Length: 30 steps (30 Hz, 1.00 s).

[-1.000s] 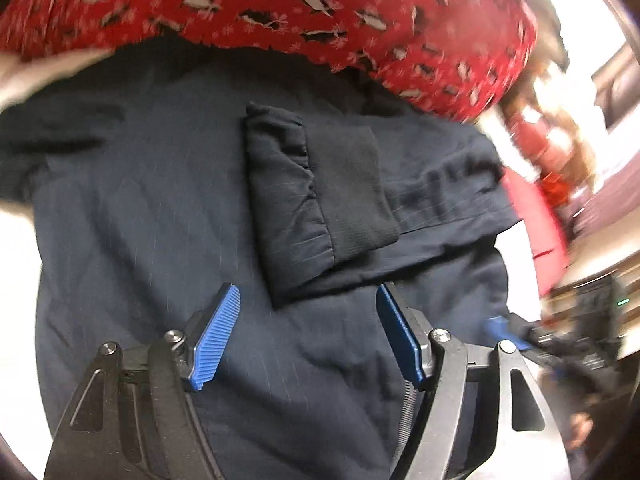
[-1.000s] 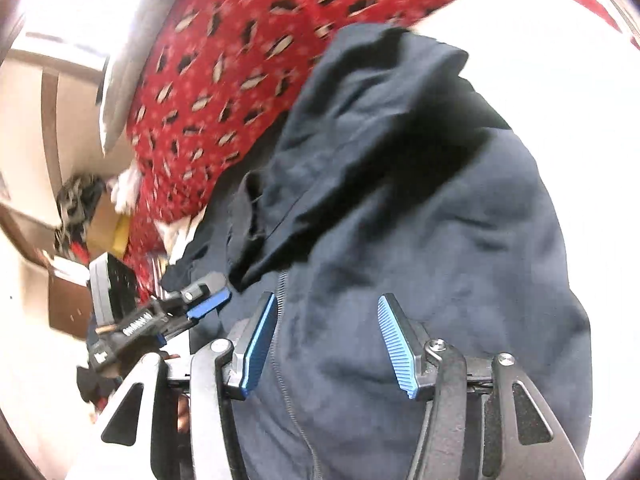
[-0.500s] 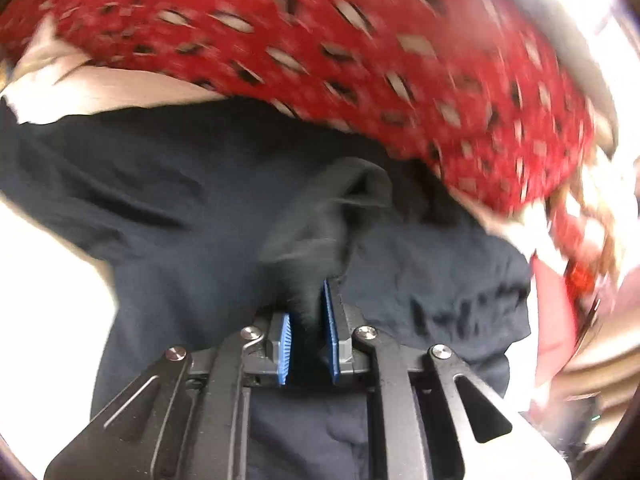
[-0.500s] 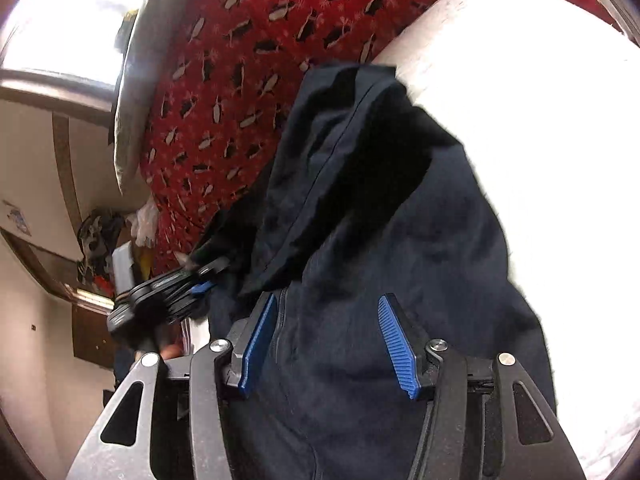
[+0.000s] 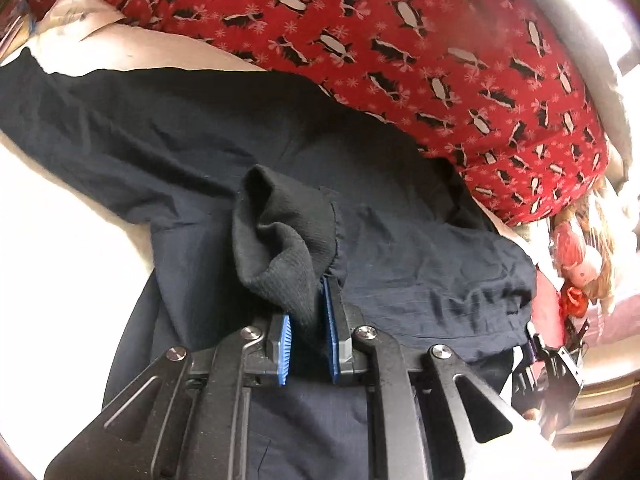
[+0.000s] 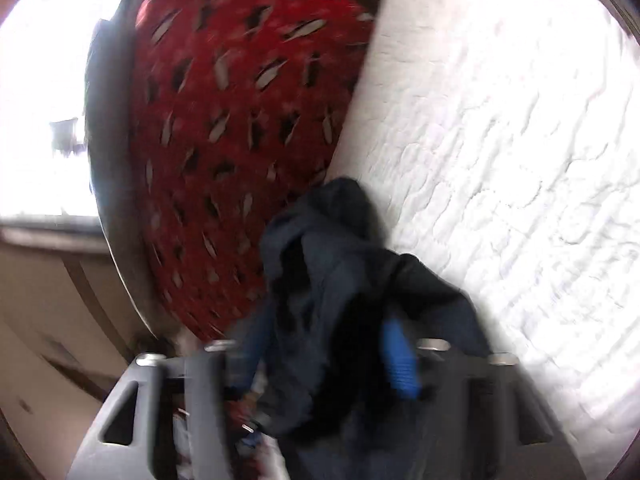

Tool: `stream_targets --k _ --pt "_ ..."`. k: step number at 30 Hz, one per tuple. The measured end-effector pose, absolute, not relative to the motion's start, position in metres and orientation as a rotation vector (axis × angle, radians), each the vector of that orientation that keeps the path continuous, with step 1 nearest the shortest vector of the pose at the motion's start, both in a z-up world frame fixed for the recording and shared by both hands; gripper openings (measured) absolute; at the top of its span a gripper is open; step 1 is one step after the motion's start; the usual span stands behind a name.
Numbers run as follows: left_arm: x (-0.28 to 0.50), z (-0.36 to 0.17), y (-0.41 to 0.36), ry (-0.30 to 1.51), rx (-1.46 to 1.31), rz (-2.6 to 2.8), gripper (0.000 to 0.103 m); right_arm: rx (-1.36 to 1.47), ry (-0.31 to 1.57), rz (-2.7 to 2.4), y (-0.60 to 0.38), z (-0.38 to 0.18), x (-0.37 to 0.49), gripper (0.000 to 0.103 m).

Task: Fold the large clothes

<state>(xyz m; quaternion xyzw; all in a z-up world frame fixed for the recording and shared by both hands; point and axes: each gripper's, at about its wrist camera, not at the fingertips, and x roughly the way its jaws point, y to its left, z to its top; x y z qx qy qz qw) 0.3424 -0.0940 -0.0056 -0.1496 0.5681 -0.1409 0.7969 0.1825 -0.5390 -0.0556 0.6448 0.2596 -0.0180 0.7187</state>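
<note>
1. The left gripper [image 5: 308, 344] pinches the black ribbed cuff [image 5: 286, 236] of a navy jacket [image 5: 200, 152], which lies spread on a white bed [image 5: 60, 248].
2. Behind the jacket sits a red penguin-print pillow [image 5: 420, 48].
3. The right gripper [image 6: 320, 364] shows blurred, dark fabric [image 6: 340, 280] bunched between its fingers; how tightly it grips cannot be told.
</note>
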Motion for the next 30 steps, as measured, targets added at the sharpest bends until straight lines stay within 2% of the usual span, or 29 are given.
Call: stream_targets --k 1,6,9,12,13,17,18,19,21,25,28,29,30 --pt "0.342 -0.005 -0.092 1.22 -0.324 -0.303 0.012 1.449 0.559 -0.022 -0.54 -0.056 0.18 0.002" --pt "0.34 -0.017 -0.084 1.239 -0.308 -0.269 0.012 1.332 0.529 0.075 -0.514 -0.024 0.137 0.001" --pt "0.341 -0.039 -0.08 1.295 -0.324 -0.241 0.012 1.255 0.695 0.031 -0.501 -0.043 0.121 0.0" --pt "0.338 -0.037 -0.073 1.284 -0.347 -0.259 0.012 1.207 0.859 -0.039 -0.499 -0.068 0.114 0.0" --pt "0.337 -0.034 -0.072 1.276 -0.342 -0.267 0.012 1.217 0.869 -0.016 -0.499 -0.068 0.11 0.005" --pt "0.337 -0.03 -0.074 1.271 -0.309 -0.288 0.012 1.112 0.712 0.026 -0.51 -0.018 0.105 0.006" --pt "0.337 -0.03 -0.076 1.272 -0.306 -0.285 0.012 1.076 0.641 0.009 -0.519 0.0 0.11 0.012" --pt "0.337 -0.031 -0.075 1.273 -0.31 -0.283 0.012 1.067 0.611 0.0 -0.527 0.006 0.12 0.03" --pt "0.336 -0.033 -0.076 1.274 -0.313 -0.283 0.012 1.081 0.592 -0.053 -0.544 0.008 0.148 0.049" --pt "0.336 -0.031 -0.074 1.276 -0.312 -0.289 0.012 1.118 0.702 -0.057 -0.554 -0.024 0.222 0.053" --pt "0.337 -0.026 -0.075 1.268 -0.307 -0.306 0.012 1.172 0.772 -0.046 -0.548 -0.048 0.256 0.053" --pt "0.337 -0.024 -0.075 1.263 -0.309 -0.317 0.012 1.192 0.748 -0.03 -0.548 -0.049 0.264 0.049" --pt "0.337 -0.02 -0.077 1.25 -0.305 -0.331 0.012 1.19 0.705 -0.017 -0.549 -0.045 0.268 0.018"
